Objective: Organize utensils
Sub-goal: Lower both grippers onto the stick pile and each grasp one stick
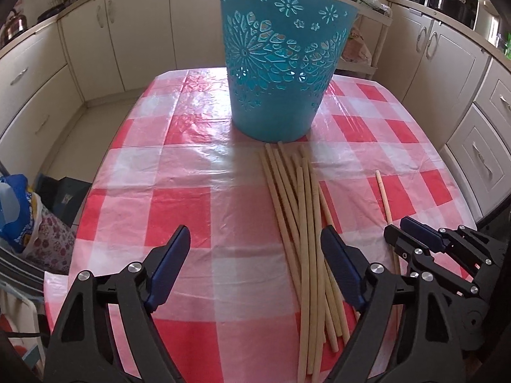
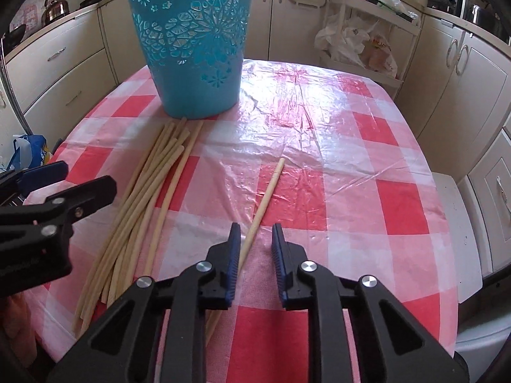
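A teal cut-out plastic bucket [image 1: 281, 63] stands upright at the far end of the checked table; it also shows in the right wrist view [image 2: 194, 48]. Several long wooden chopsticks [image 1: 303, 217] lie in a bundle in front of it, also seen in the right wrist view [image 2: 150, 191]. One single chopstick [image 2: 265, 198] lies apart to the right, also in the left wrist view [image 1: 385, 198]. My left gripper [image 1: 255, 242] is open wide, its right finger over the bundle. My right gripper [image 2: 255, 239] is partly open around the single chopstick's near end, not gripping it.
The table has a red and white checked plastic cloth [image 1: 179, 172]. Cream kitchen cabinets [image 2: 463, 73] surround it. A wire rack with plastic bags [image 2: 361, 44] stands behind the table. A blue bag [image 1: 16, 210] sits on the floor at the left.
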Tool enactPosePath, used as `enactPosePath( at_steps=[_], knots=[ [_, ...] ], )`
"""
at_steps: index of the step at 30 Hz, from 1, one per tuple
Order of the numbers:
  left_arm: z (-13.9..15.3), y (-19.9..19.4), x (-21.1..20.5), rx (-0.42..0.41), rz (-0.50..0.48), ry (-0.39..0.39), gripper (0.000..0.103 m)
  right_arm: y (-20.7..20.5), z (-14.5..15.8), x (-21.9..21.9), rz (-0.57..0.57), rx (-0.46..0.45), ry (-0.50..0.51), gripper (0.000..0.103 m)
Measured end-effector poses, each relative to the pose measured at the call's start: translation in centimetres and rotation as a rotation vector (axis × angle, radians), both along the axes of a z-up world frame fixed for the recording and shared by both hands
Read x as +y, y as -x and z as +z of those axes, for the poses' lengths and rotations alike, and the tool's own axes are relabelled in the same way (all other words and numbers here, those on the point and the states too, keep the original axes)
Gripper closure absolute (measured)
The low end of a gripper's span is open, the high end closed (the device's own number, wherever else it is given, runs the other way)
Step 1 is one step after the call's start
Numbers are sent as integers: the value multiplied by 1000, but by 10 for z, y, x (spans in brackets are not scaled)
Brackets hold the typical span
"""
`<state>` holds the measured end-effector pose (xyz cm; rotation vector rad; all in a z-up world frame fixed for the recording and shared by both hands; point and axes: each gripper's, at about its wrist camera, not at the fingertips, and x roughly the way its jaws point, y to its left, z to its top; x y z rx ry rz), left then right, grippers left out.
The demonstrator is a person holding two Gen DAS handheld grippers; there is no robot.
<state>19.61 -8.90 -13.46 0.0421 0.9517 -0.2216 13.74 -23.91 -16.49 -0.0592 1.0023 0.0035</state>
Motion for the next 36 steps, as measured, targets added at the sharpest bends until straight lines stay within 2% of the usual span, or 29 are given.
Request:
enactPosePath(
  at_steps=[4,6,9,11,13,16,18,20,23,31,36],
  knots=[
    [-12,-16,-9,32,-34,16,42,-4,1,-4,7,12,-34,84],
    [-16,-18,-10,38,-62,37,52,-5,1,-3,15,12,-34,84],
    [-20,-21,-9,38,-89,60,76,-6,1,-3,24,16,-38,84],
    [-23,-26,-4,61,-88,94,82,-7,2,-5,27,24,-44,84],
    [-23,-27,0,70,-84,104,82,-8,2,-4,31,30,-46,80],
    [-24,-25,3,69,-92,109,82,-8,2,0,42,18,-24,79],
    [-23,-25,8,84,-90,133,86,-8,1,0,46,15,-33,81],
    [-23,-27,12,101,-91,151,90,-8,1,-1,46,16,-49,91],
    [-23,-26,19,109,-98,149,95,-9,1,-1,52,26,-55,91],
    [-18,-40,9,150,-128,63,95,-16,1,4,85,52,-16,91],
    [-16,-47,-2,158,-149,-28,97,-19,2,-1,89,61,-55,94]
  ],
)
